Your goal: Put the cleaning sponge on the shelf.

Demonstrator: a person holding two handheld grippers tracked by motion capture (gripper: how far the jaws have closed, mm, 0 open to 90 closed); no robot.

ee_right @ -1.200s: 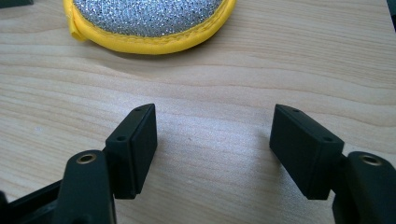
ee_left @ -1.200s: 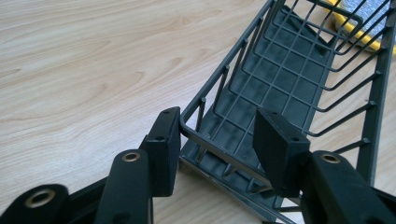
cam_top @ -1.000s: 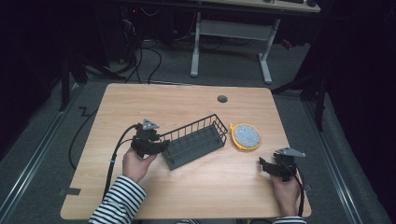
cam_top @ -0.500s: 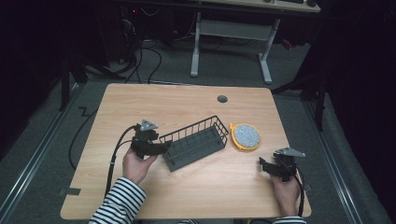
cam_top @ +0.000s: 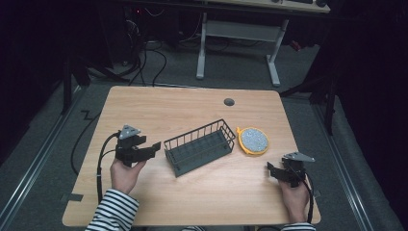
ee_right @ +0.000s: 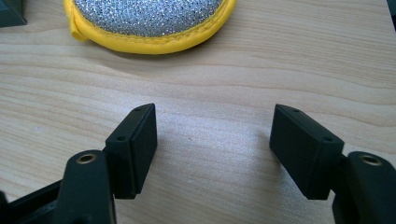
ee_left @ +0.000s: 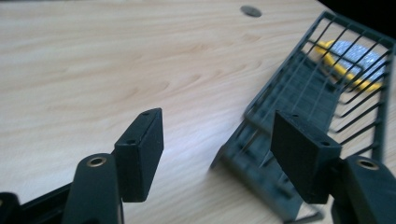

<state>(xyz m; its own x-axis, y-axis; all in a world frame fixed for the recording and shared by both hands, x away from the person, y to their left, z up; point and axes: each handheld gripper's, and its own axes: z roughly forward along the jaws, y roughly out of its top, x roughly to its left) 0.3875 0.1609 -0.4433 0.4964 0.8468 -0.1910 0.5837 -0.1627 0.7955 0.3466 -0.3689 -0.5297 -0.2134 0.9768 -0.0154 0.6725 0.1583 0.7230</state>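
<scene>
Resting on the light wooden tabletop (cam_top: 192, 110), a dark grey wire basket (cam_top: 199, 153) of oblong shape lies near the middle, set at a slant so that its left end is nearer the person and its right end farther off. Just right of that far end lies a round scouring pad with a glittering silver face and a yellow cloth rim (cam_top: 253, 140), close beside the basket; whether the two touch cannot be told. A small dark round plug (cam_top: 229, 102) sits in the tabletop toward the far edge.

The left tongs (cam_top: 155, 147) are held just left of the basket's near end, apart from it, pointing right toward it. In the left gripper view their jaws have just been opening and now stand spread with nothing between them but bare wood; the basket's corner (ee_left: 261, 154) shows beyond the right-hand pad (ee_left: 299, 158), untouched.

The right tongs (cam_top: 270, 170) hover at the near right part of the tabletop, well apart from the basket and nearer than the scouring pad. In the right gripper view (ee_right: 212, 149) they are released, jaws wide over bare wood, with the pad's yellow rim (ee_right: 149, 42) lying beyond them. A striped sleeve (cam_top: 113, 211) covers the left forearm.
</scene>
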